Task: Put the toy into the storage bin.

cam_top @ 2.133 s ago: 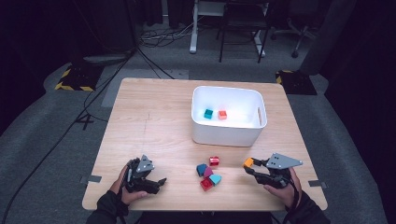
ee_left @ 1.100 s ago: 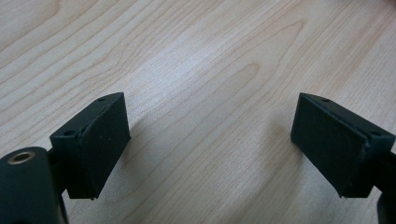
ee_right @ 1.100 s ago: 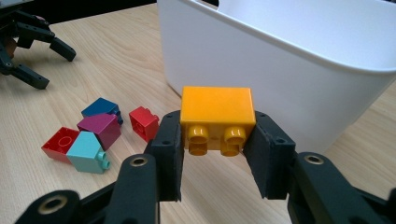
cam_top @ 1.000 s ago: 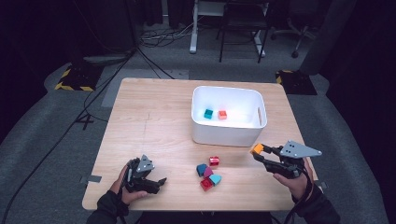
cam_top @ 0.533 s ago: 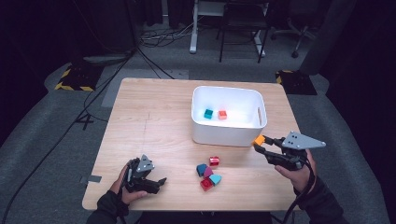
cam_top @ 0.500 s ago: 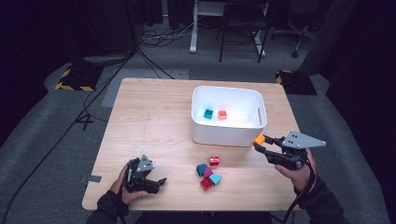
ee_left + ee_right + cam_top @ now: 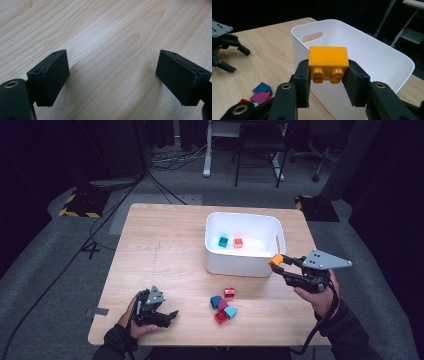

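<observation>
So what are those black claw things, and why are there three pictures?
A person sits at a wooden table and holds a grabbing tool in each hand. Each tool ends in a claw with two black jaws. One picture comes from a camera up high, looking down. The other two come from small cameras riding on the claws, so you look along the jaws.

The right claw is squeezing an orange toy brick beside the rim of a white tub. In the tub lie a teal brick and a red brick. The left claw rests open on the table, holding nothing. Between the hands lies a little pile of bricks in blue, pink, red and teal.
</observation>
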A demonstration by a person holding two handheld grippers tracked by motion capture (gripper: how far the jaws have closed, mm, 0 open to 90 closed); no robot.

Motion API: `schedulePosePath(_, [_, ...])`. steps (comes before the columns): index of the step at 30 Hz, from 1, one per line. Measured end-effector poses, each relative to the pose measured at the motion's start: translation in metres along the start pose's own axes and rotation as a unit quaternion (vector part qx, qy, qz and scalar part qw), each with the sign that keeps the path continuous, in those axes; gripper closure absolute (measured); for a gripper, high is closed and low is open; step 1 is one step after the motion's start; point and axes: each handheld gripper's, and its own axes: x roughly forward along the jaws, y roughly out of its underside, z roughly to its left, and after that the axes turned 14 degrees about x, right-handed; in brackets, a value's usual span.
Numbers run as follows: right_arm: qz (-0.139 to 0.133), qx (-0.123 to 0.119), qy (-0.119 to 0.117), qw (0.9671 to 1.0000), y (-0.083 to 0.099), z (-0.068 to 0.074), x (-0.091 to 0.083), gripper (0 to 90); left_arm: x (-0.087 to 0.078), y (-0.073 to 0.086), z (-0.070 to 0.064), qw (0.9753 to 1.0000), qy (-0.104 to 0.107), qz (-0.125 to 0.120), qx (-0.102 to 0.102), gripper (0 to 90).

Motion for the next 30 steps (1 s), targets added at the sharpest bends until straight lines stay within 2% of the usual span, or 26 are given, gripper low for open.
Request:
schedulePosePath(8, [-0.009,-0.004,0.003,0.9999,-0.011,0.000,0.005,59.1,0.000,0.000,0.000,1.0000,0.000,-0.001,-0.001,11.9])
schedulePosePath(15, [-0.004,-0.004,0.018,0.9998,-0.023,-0.003,0.015,59.1,0.000,0.000,0.000,1.0000,0.000,0.000,0.000,11.9])
schedulePosePath(24, [0.003,0.002,0.042,0.9991,-0.037,-0.017,0.032,59.1,0.000,0.000,0.000,1.0000,0.000,-0.001,-0.001,11.9])
schedulePosePath(27, [0.012,0.012,0.042,0.9990,-0.039,-0.020,0.039,59.1,0.000,0.000,0.000,1.0000,0.000,0.000,0.000,11.9])
schedulePosePath(28, [0.014,0.007,0.048,0.9987,-0.041,-0.022,0.042,59.1,0.000,0.000,0.000,1.0000,0.000,0.000,0.000,11.9])
schedulePosePath(30, [0.017,0.016,0.043,0.9988,-0.042,-0.025,0.047,59.1,0.000,0.000,0.000,1.0000,0.000,0.000,0.000,11.9])
